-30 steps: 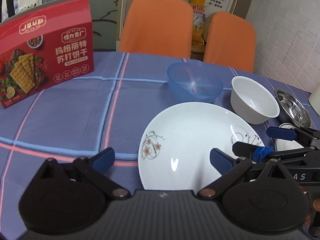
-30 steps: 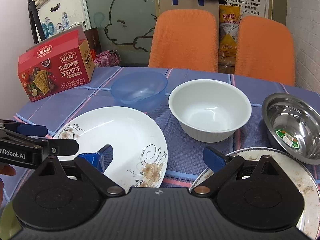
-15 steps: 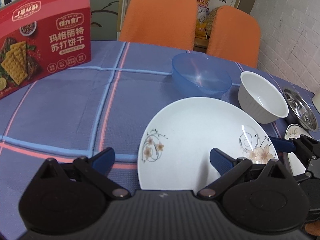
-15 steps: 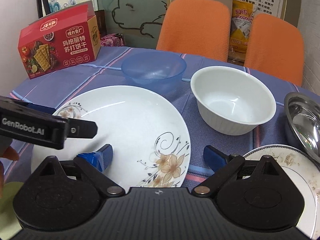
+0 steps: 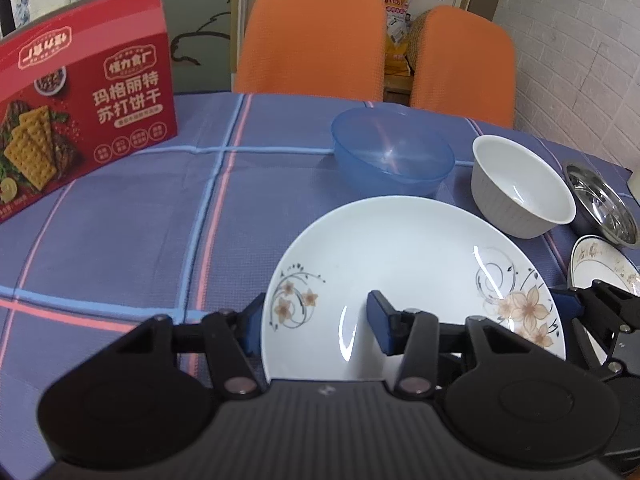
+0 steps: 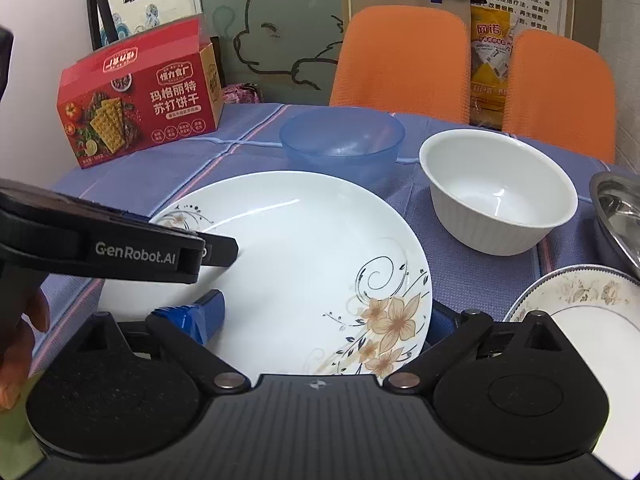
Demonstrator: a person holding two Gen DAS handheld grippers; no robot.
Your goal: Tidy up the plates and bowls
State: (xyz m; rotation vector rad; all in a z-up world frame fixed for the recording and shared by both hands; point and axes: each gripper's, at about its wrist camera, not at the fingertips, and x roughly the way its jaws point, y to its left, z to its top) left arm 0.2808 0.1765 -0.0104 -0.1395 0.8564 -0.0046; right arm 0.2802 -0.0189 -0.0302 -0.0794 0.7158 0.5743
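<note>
A large white plate with flower prints [image 5: 404,272] [image 6: 304,264] lies on the blue checked tablecloth. My left gripper [image 5: 316,320] is open; its jaws straddle the plate's near-left rim, one finger over the plate, one outside. My right gripper [image 6: 324,316] is open and straddles the plate's near-right rim; its right finger is hidden under the plate edge. Behind the plate stand a blue plastic bowl [image 5: 392,156] [image 6: 342,140], a white ribbed bowl [image 5: 520,196] [image 6: 496,192] and a steel bowl [image 5: 604,208] [image 6: 620,208]. A dirty smaller plate [image 5: 604,264] [image 6: 580,312] lies at the right.
A red cracker box [image 5: 80,120] [image 6: 140,104] stands at the back left of the table. Two orange chairs [image 5: 312,40] [image 6: 400,60] stand behind the table. A white brick wall [image 5: 580,40] is at the right.
Both grippers have moved closer over the flowered plate. The left gripper's jaws have narrowed and now straddle its rim. The right gripper has come forward, the plate edge now between its fingers.
</note>
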